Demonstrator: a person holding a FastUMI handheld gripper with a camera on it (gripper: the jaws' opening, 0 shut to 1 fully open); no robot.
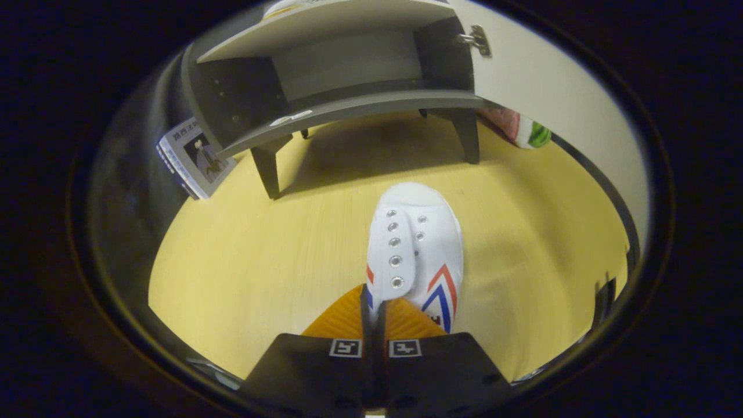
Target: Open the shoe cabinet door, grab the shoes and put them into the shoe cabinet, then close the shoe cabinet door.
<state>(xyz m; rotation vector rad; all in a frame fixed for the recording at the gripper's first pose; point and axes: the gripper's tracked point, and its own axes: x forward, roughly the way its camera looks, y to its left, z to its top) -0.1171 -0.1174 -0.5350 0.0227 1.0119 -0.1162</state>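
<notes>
A white shoe [417, 244] with metal eyelets and red and blue chevrons points toe-first toward the cabinet. My gripper [373, 307] is shut on the shoe's upper edge by the lace flap, and both fingers press a thin fold of it. The shoe appears lifted above the yellow wooden table [244, 261]. Beyond it stands the small dark shoe cabinet [348, 104] on short legs. Its pale door [545, 87] is swung open to the right, with a metal hinge [477, 40] showing. The cabinet's inside shelf looks bare.
A small printed card or book [194, 155] leans at the cabinet's left leg. A pink and green object [522, 130] lies behind the open door at the right. A dark rail [603, 191] borders the table's right edge.
</notes>
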